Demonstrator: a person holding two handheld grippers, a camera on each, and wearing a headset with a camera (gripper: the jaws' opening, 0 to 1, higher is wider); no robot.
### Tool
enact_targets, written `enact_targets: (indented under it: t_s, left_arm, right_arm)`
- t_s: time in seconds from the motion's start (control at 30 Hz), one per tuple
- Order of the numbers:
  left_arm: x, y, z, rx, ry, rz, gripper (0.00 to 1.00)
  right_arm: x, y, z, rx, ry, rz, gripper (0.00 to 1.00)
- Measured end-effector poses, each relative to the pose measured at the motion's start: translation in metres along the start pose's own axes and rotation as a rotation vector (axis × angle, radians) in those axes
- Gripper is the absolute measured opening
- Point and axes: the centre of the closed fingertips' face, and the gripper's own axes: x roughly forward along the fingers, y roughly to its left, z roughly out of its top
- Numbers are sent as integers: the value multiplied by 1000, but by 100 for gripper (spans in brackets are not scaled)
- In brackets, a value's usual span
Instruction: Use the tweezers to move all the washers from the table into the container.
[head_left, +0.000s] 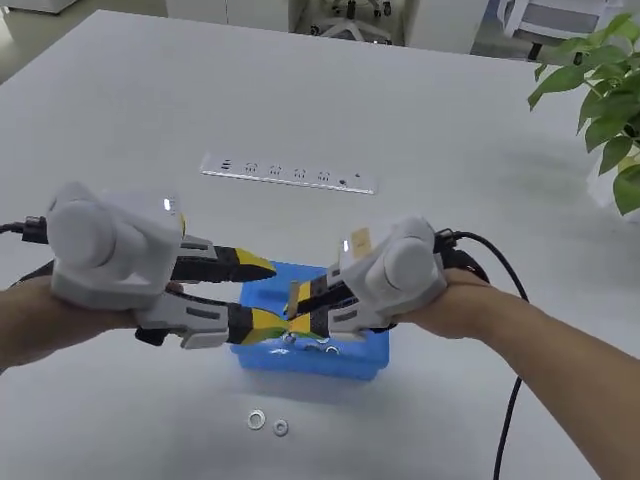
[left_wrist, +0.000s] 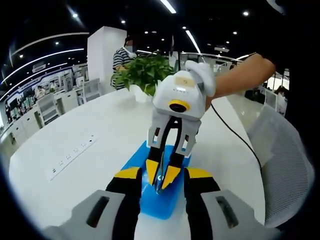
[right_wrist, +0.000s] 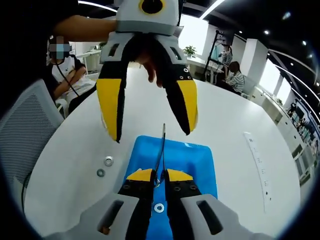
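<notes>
A blue container (head_left: 345, 362) sits on the white table, with a washer (right_wrist: 159, 207) lying inside it. Two more washers (head_left: 257, 420) (head_left: 281, 428) lie on the table just in front of it, and they appear as washers (right_wrist: 108, 161) left of the container in the right gripper view. My right gripper (head_left: 298, 320) (right_wrist: 159, 175) hovers over the container, shut on thin metal tweezers (right_wrist: 161, 147) (left_wrist: 159, 182) that point forward. My left gripper (head_left: 268, 295) (left_wrist: 163, 172) faces it with jaws open, their yellow tips on either side of the tweezers' end.
A white power strip (head_left: 288, 173) lies further back on the table. A green plant (head_left: 600, 90) stands at the far right. A black cable (head_left: 512, 300) trails from the right gripper. People sit at desks in the background.
</notes>
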Motion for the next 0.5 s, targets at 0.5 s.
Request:
enact_targets:
  t_s: [0.5]
  left_arm:
    - [16,0,-10,60,51,-32,15]
  right_arm:
    - [7,2,-7,-27,11,40,10]
